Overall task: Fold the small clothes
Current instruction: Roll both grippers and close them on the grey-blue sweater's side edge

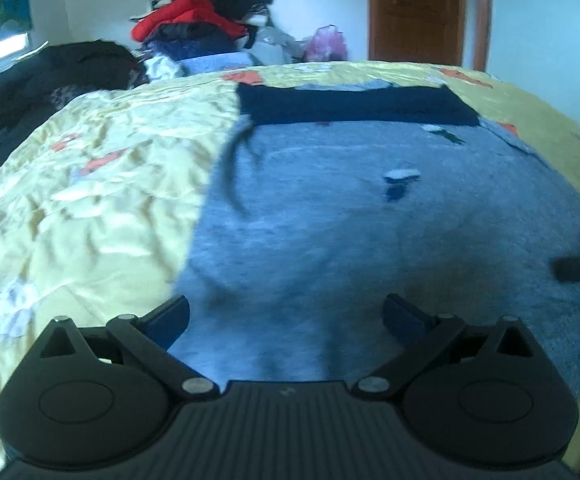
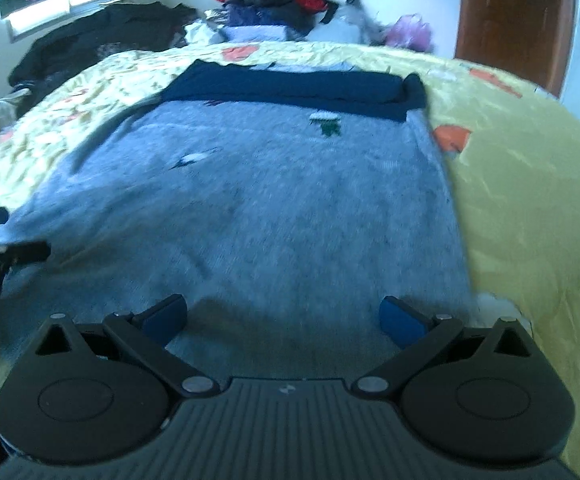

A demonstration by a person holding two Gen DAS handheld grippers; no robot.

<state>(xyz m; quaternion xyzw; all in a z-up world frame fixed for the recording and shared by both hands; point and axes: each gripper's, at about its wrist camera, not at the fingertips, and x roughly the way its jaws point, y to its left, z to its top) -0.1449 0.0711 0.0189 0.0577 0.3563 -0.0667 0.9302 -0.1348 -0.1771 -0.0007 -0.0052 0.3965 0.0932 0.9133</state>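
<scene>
Two grippers, both empty. Left gripper [image 1: 285, 320]: fingers spread wide apart, nothing between them, hovering over the near left part of the garment. Right gripper [image 2: 283, 318]: fingers likewise wide apart, holding nothing, over the near right part. Each has two blue-faced pads [image 2: 400, 320]. The tip of the right gripper shows at the right edge of the left wrist view, and the tip of the left gripper at the left edge of the right wrist view; the two are well apart.

One garment in work: a grey sweater [image 2: 249, 208], lying spread flat on the bed, fuzzy knit surface. One dark navy band [image 2: 290, 88] runs across its far end. Three small marks counted on the grey: one green-and-white [image 2: 325, 124], one white-and-dark nearer the middle [image 2: 191, 159], one small dark one just below the band; details too blurred to read. A dark fold line runs down its left side [image 1: 231, 168].

One bedspread [image 1: 89, 200], yellow with orange patches, wrinkled, under the sweater.

Beyond the far edge: one pile of clothes [image 1: 197, 20] with a red piece on top, one dark heap [image 1: 29, 84] at left, one pink bag [image 1: 326, 42].

One brown door [image 1: 418, 8]. One window [image 2: 61, 4] at far left.
</scene>
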